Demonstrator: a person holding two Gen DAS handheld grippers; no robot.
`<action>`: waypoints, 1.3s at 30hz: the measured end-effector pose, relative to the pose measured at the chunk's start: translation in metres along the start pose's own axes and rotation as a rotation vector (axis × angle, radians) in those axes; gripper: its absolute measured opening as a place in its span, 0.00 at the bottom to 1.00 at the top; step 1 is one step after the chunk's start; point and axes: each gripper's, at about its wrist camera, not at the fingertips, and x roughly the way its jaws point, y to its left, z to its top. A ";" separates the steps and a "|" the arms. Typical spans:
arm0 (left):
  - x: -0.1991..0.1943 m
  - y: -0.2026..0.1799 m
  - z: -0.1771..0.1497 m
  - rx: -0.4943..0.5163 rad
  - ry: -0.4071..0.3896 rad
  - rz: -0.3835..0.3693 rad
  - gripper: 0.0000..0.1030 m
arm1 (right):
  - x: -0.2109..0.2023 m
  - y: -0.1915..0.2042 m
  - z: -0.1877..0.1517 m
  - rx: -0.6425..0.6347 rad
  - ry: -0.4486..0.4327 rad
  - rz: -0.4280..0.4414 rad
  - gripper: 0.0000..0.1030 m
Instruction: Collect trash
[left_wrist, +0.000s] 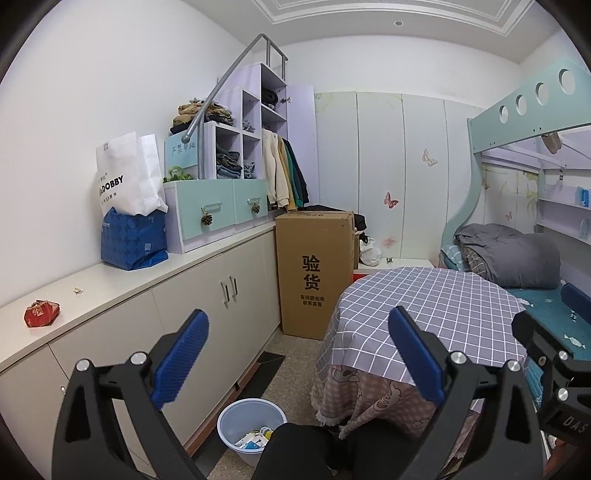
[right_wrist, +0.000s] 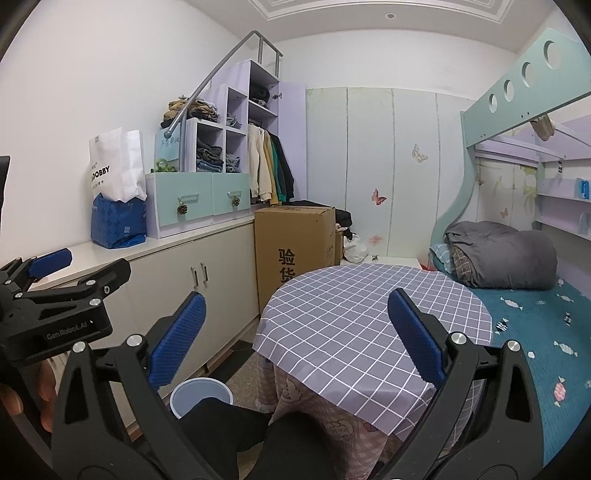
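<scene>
Left gripper (left_wrist: 299, 354) is spread wide with nothing between the blue pads (left_wrist: 181, 356), held in the air above the floor gap between the cabinet run and the round table. Right gripper (right_wrist: 295, 339) is also spread wide and empty, held over the near edge of the checked tablecloth (right_wrist: 354, 314). Each camera catches the other tool only partly: the right one is cut off at the right edge of the left view, the left one at the left edge of the right view, with fingers of the person's hand (right_wrist: 14, 402) barely visible behind it. The pale blue trash bin (left_wrist: 252, 424) stands on the floor beside the cabinet base; it holds a few paper or packaging scraps, too small to identify. In the right view its lower part is hidden behind the person's dark-clad leg (right_wrist: 236, 435), and the contents don't show. Trash on the cabinet countertop (left_wrist: 155, 273): a crumpled red wrapper (left_wrist: 41, 312) near the left edge and a tiny white scrap (left_wrist: 77, 291) further along, well apart; the scrap's shape is unclear. Neither appears in the right view, where the left tool covers that stretch of countertop. Further back: a blue bag (left_wrist: 135, 240) with white shopping bags in it, and a tall cardboard box (left_wrist: 316, 273) on the floor, its lower half hidden by the table in the right view.
</scene>
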 end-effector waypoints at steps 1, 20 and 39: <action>-0.001 0.000 0.000 0.000 -0.001 -0.003 0.93 | 0.000 0.000 -0.001 -0.001 0.000 -0.001 0.94; -0.004 -0.002 -0.002 0.006 -0.002 -0.014 0.93 | 0.001 0.004 -0.004 0.000 0.012 0.005 0.94; -0.006 -0.004 -0.003 0.007 0.003 -0.020 0.93 | 0.001 0.006 -0.008 0.004 0.020 0.004 0.94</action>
